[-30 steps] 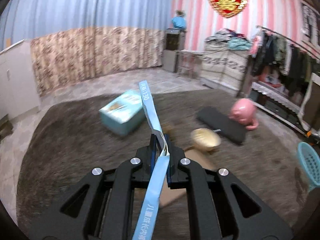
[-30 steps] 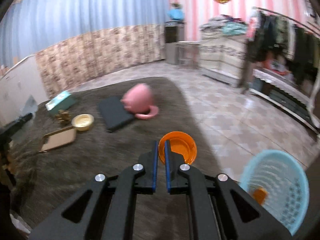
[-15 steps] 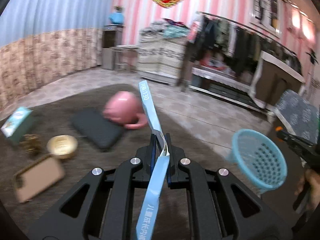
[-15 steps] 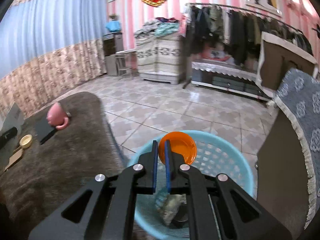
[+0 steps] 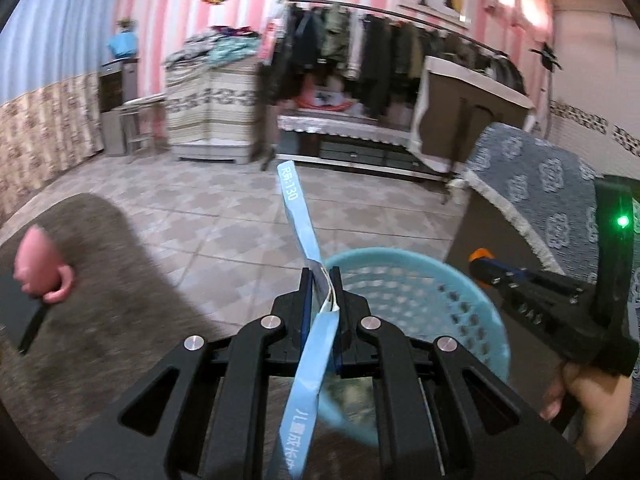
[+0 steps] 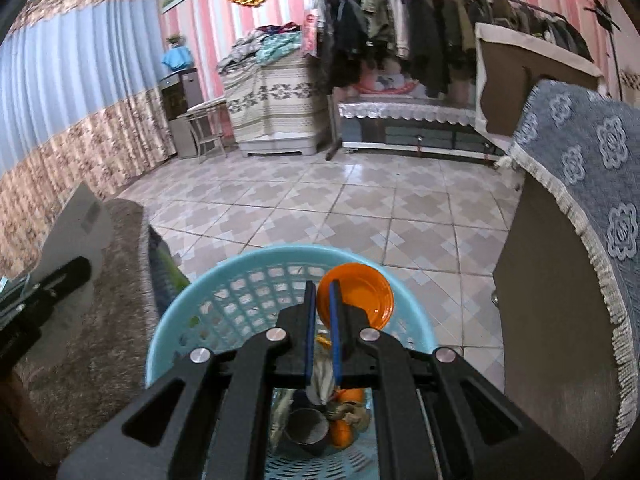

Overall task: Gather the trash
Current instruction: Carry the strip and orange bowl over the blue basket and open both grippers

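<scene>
My left gripper (image 5: pixel 321 276) is shut on a long light-blue paper strip (image 5: pixel 298 216) with printed text, held near the left rim of a light-blue plastic basket (image 5: pixel 424 280). My right gripper (image 6: pixel 322 290) hangs over the same basket (image 6: pixel 224 280) with its jaws slightly apart around the rim of an orange plastic dish (image 6: pixel 360 292). Trash lies in the basket bottom, including a metal can (image 6: pixel 306 432) and orange bits. The right gripper also shows in the left wrist view (image 5: pixel 484 262), at the basket's right side.
The basket stands on tiled floor (image 6: pixel 360 208) beside a brown shaggy rug (image 5: pixel 100 300). A pink piggy figure (image 5: pixel 38 264) and a dark flat pad lie on the rug. A cabinet with a grey patterned cloth (image 6: pixel 580 168) stands right of the basket. A clothes rack lines the far wall.
Both grippers have swung right from the rug toward the basket. The left now holds the strip by the basket rim. The right jaws have parted slightly around the dish.
</scene>
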The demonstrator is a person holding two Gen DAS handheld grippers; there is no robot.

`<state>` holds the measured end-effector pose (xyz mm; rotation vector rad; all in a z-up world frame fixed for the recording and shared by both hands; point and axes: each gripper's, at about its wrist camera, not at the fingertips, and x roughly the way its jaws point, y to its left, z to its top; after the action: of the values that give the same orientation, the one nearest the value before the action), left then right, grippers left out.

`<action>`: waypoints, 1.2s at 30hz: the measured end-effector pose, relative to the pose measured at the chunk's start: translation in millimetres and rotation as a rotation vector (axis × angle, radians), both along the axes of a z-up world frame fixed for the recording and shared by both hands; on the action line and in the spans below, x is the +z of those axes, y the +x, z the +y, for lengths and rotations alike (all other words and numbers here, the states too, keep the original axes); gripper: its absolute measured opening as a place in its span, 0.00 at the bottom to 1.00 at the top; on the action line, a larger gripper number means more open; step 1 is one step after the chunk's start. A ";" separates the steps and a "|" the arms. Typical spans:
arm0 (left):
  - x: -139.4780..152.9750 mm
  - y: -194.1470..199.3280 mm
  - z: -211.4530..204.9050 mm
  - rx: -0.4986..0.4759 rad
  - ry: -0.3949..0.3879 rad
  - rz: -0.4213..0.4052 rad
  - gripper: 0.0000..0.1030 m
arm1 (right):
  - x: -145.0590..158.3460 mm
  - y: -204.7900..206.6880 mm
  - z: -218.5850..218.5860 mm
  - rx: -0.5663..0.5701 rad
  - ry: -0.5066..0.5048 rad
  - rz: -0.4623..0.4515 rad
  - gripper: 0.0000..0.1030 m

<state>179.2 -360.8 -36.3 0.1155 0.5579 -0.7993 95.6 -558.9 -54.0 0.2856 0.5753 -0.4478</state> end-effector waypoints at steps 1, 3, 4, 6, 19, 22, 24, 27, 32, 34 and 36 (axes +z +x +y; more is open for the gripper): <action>-1.7 -3.2 -12.0 -0.022 0.001 -0.001 0.07 | -1.2 -2.2 -5.3 -0.005 0.008 -0.004 0.07; -5.2 -8.0 -31.1 -0.055 0.008 -0.001 0.07 | -3.4 -7.1 -14.0 -0.020 0.027 -0.011 0.07; -6.7 -9.3 -36.3 -0.064 0.011 -0.003 0.07 | -4.7 -8.1 -17.6 -0.026 0.035 -0.012 0.07; -9.7 -11.6 -49.5 -0.089 0.020 -0.011 0.07 | -7.7 -9.9 -23.9 -0.038 0.052 -0.015 0.07; -5.0 11.8 -33.3 0.001 0.024 -0.002 0.69 | -7.3 -7.4 -16.0 -0.014 0.038 -0.012 0.07; 2.8 16.9 -7.3 0.081 0.019 -0.040 0.82 | -6.3 -1.9 -8.2 0.007 0.026 -0.005 0.07; 7.7 21.5 16.4 0.146 0.020 -0.062 0.86 | -5.6 3.8 -0.9 0.027 0.024 -0.003 0.07; 15.8 29.8 51.0 0.214 0.014 -0.063 0.88 | -5.5 12.9 13.2 0.056 0.006 0.010 0.07; 28.4 30.9 101.8 0.315 0.019 -0.097 0.93 | -6.4 17.6 21.7 0.079 0.030 -0.002 0.08; 31.4 30.6 126.1 0.353 0.022 -0.105 0.93 | -7.8 18.6 23.9 0.081 0.025 0.005 0.08; 32.0 30.9 142.4 0.382 0.028 -0.103 0.94 | -8.7 18.3 25.2 0.078 0.024 0.008 0.19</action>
<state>210.1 -218.4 -4.3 0.0719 0.4747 -0.4121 113.9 -533.7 -62.7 0.2834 0.5983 -0.3670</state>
